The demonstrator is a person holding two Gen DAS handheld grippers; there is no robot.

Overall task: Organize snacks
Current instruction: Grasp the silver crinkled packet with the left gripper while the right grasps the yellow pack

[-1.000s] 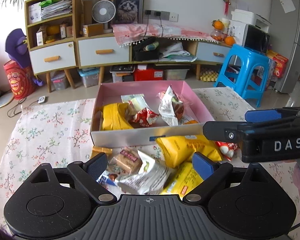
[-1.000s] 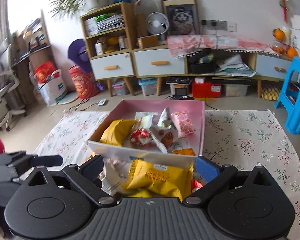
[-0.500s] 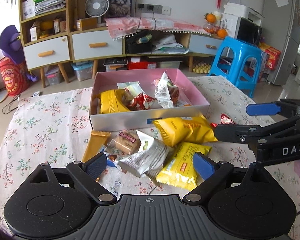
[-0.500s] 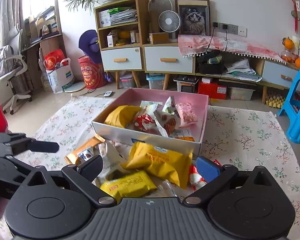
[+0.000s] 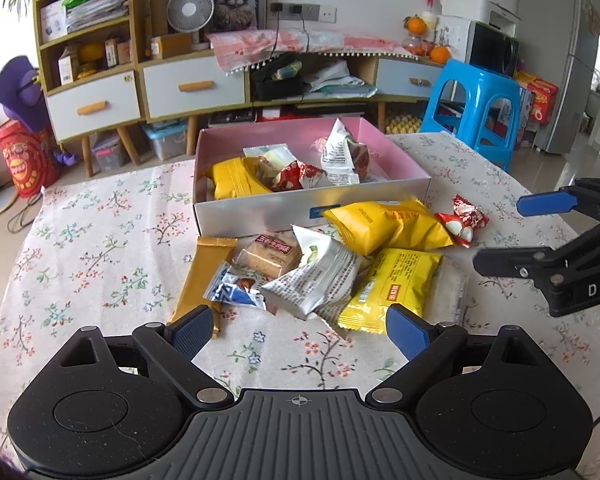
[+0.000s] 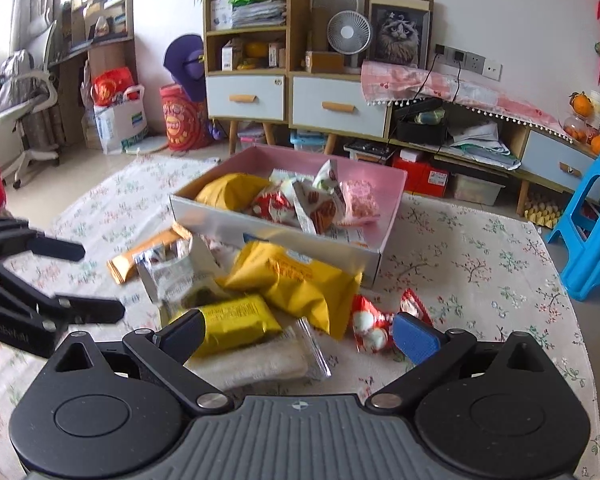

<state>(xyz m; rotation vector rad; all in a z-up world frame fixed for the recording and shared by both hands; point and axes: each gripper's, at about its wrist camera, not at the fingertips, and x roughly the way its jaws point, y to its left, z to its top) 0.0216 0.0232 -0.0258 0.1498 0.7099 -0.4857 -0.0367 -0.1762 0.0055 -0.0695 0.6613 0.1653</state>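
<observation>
Both claws are spread and empty: left claw (image 5: 300, 330), right claw (image 6: 296, 334). Loose snack packets (image 5: 388, 226) lie on the bench at the pink box's (image 5: 300, 210) six o'clock. Judged between picks; next, pinch one packet and box it.

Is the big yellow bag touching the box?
Touching. In the right wrist view, the big yellow bag leans against the box's white front wall, with no gap.

Black left gripper (image 5: 298, 330) with blue finger pads (image 5: 406, 330), silver screws behind jaws, ribbed grey body, right gripper (image 6: 296, 334) lettered "DAS"
</observation>
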